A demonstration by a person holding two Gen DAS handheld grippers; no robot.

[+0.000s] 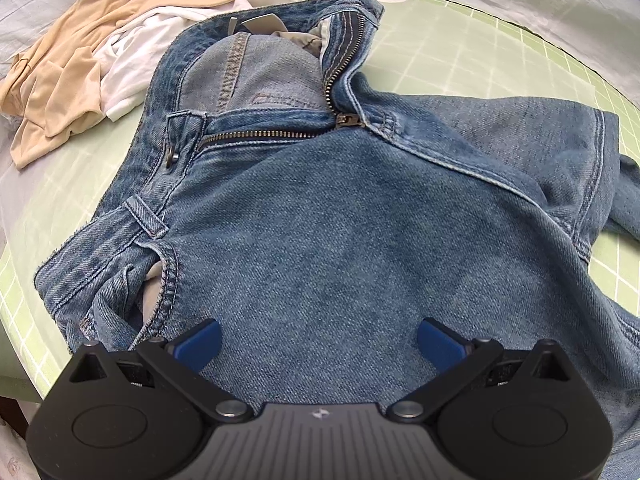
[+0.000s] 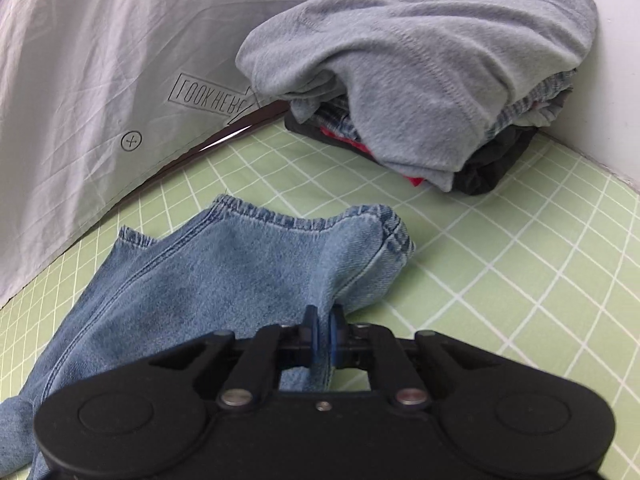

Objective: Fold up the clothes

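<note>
Left gripper: matte black body, ribbed grey centre plate with a small diamond mark, two round silver pivot screws, blue fingertips. Right gripper: same black housing, round raised discs on both sides, silver pivots, small centre screw, blue pads.

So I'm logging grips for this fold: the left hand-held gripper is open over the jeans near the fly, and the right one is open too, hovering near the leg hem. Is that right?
Not quite. The right hand-held gripper is shut, pinching a fold of the jeans near the leg hem, as the right wrist view shows. The left hand-held gripper is open over the jeans, as you said.
</note>
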